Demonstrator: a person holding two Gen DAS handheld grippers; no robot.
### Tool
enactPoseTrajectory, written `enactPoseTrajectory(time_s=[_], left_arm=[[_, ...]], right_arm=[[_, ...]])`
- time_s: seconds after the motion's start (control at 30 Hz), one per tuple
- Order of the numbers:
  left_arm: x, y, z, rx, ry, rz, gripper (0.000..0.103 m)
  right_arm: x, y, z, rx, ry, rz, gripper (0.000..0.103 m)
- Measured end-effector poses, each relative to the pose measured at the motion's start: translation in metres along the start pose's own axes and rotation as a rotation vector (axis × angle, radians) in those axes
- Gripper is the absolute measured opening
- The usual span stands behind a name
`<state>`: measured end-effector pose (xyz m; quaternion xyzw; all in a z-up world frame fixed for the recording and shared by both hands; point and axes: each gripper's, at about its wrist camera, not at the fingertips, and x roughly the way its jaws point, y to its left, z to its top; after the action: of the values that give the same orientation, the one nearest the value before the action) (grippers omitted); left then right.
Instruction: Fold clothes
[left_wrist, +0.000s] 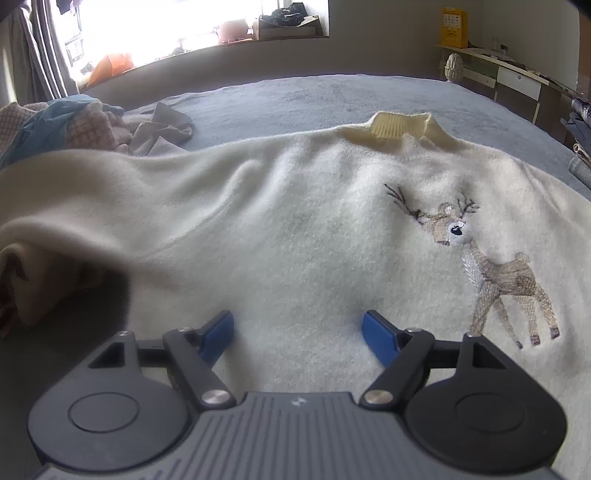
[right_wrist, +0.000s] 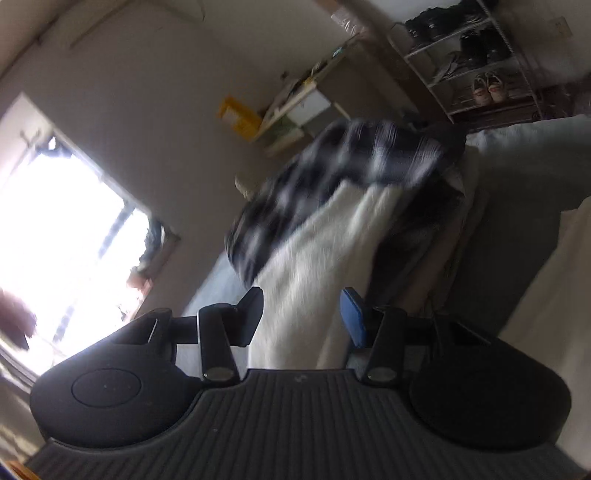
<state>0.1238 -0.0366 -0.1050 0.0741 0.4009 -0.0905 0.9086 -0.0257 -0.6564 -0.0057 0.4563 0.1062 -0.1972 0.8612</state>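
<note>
A cream sweater (left_wrist: 295, 221) with an embroidered deer (left_wrist: 495, 273) and a ribbed yellow collar (left_wrist: 400, 127) lies spread face up on the grey bed (left_wrist: 314, 96). Its left sleeve (left_wrist: 55, 236) is bunched up at the left edge. My left gripper (left_wrist: 297, 321) hovers open over the sweater's lower middle, with nothing between its blue pads (left_wrist: 380, 332). In the tilted, blurred right wrist view, a white sleeve (right_wrist: 325, 236) runs between the parted jaws of my right gripper (right_wrist: 302, 297), which do not clamp it. A dark plaid garment (right_wrist: 332, 158) lies over the sleeve's far end.
A heap of pink and blue clothes (left_wrist: 74, 122) and a beige garment (left_wrist: 162, 127) sit at the bed's far left. A shelf unit (left_wrist: 517, 77) stands to the right of the bed, and a shoe rack (right_wrist: 472, 62) stands beyond it. A bright window (right_wrist: 62, 240) is behind.
</note>
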Motion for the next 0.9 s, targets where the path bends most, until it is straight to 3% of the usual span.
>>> enactPoseTrajectory(time_s=[0.33, 0.53, 0.63, 0.7, 0.9], left_arm=[[0.0, -0.001, -0.001, -0.009, 0.0, 0.003, 0.08], [0.001, 0.0, -0.001, -0.007, -0.003, 0.005, 0.08], [0.001, -0.001, -0.001, -0.006, -0.003, 0.005, 0.08], [0.001, -0.001, -0.001, -0.006, -0.003, 0.006, 0.08], [0.002, -0.002, -0.001, -0.008, -0.005, 0.012, 0.081]], right_arm=[[0.009, -0.018, 0.014, 0.083, -0.031, -0.043, 0.046], [0.027, -0.023, 0.015, 0.082, 0.038, -0.012, 0.045], [0.026, -0.018, 0.011, 0.038, 0.031, 0.011, 0.033], [0.025, -0.016, 0.009, 0.015, 0.027, 0.029, 0.016], [0.033, -0.018, 0.01, 0.021, 0.027, 0.032, 0.014]])
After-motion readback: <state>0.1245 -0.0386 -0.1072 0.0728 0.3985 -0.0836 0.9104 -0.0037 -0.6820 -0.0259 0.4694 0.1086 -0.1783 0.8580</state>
